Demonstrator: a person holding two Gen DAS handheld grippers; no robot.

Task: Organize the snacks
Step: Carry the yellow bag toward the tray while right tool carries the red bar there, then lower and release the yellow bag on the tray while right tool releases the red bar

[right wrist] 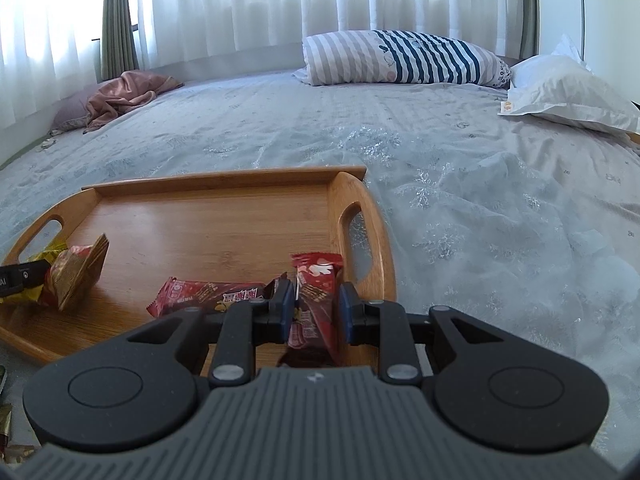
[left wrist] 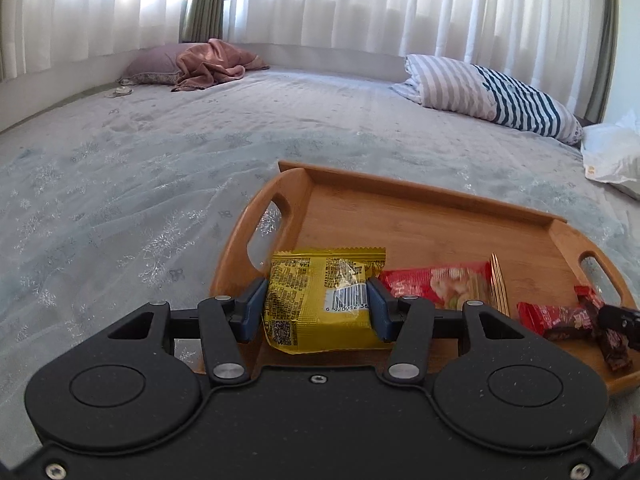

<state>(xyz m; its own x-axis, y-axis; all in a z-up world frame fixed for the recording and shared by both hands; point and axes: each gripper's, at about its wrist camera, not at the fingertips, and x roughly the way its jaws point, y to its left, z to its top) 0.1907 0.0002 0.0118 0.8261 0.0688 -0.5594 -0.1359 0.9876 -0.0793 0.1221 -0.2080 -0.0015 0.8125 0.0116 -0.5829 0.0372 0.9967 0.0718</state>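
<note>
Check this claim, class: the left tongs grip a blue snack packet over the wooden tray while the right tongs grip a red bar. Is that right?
One detail is wrong: the snack packet in the left tongs is yellow, not blue, as the left wrist view shows. It is over the wooden tray, and the right tongs do grip a red bar.

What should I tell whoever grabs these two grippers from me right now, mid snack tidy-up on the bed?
Left gripper: shut on the yellow packet, over the near left part of the wooden tray.
Right gripper: shut on a red bar, at the tray's near right end.
Already in the tray: a red packet with a gold-edged pack beside it, and another red bar.
Done: those three are in.
Left: set down both held snacks; a few wrappers lie on the bedspread outside the tray.
</note>
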